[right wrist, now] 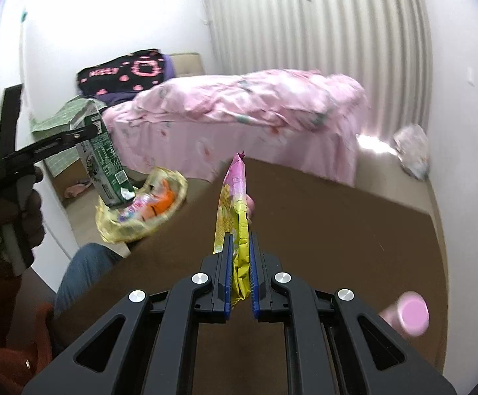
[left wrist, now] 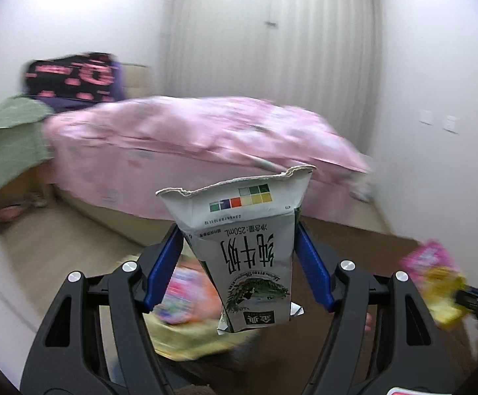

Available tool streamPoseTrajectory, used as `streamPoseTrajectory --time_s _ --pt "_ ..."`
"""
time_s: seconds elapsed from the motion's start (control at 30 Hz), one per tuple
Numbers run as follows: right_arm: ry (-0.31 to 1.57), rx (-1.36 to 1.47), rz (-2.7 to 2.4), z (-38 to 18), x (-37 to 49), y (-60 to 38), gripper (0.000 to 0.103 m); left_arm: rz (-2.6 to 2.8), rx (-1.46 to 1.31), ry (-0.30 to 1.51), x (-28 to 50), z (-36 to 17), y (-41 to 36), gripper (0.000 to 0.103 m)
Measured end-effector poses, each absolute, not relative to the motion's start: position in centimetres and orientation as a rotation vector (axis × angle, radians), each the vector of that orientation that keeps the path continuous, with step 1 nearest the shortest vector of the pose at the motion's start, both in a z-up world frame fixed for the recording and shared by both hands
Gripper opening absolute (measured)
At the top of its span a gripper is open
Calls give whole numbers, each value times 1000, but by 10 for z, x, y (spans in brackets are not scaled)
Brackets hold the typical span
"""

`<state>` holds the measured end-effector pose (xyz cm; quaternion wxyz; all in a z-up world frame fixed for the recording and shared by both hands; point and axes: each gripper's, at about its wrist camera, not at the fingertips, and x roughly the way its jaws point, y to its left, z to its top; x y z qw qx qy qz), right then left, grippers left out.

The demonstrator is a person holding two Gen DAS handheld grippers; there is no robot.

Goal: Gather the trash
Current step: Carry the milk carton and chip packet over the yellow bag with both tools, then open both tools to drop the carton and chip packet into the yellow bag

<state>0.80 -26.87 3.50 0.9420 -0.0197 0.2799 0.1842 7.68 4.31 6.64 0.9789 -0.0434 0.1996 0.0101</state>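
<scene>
My left gripper (left wrist: 239, 230) is shut on an opened white-and-green milk carton (left wrist: 245, 247), held upside down in the air. In the right wrist view the carton (right wrist: 102, 154) hangs over a yellow bag (right wrist: 140, 210) with colourful trash in it, at the brown table's left edge. The bag also shows blurred below the carton in the left wrist view (left wrist: 186, 329). My right gripper (right wrist: 239, 240) is shut on a pink-and-yellow snack wrapper (right wrist: 234, 204), held upright above the table. That wrapper shows at the right in the left wrist view (left wrist: 436, 283).
A brown table (right wrist: 321, 230) lies under both grippers. A pink-capped bottle (right wrist: 410, 312) lies at its right. Behind stands a bed with a pink quilt (right wrist: 245, 102). A crumpled plastic bag (right wrist: 411, 151) lies on the floor by the curtain. The person's knee (right wrist: 81, 270) is at lower left.
</scene>
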Motion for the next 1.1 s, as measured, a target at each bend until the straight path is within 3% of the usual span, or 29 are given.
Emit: streamPoseTrajectory --time_s 0.3,0.6,1.0,1.03,1.07,1.1 --pt "592 -112 572 38 111 -178 10 175 -188 532 150 10 105 65" --pt "755 -102 704 -13 195 -100 10 200 -233 700 189 -84 119 65" --pt "869 -77 724 -66 241 -52 11 102 -373 668 183 -80 132 66" --pt "863 -81 722 -66 238 -52 17 80 -389 653 183 -77 132 71" --pt "853 -84 716 -66 237 -53 32 65 -399 645 183 -75 132 75" --pt "845 -79 718 -65 236 -55 39 58 -405 640 182 -72 131 84"
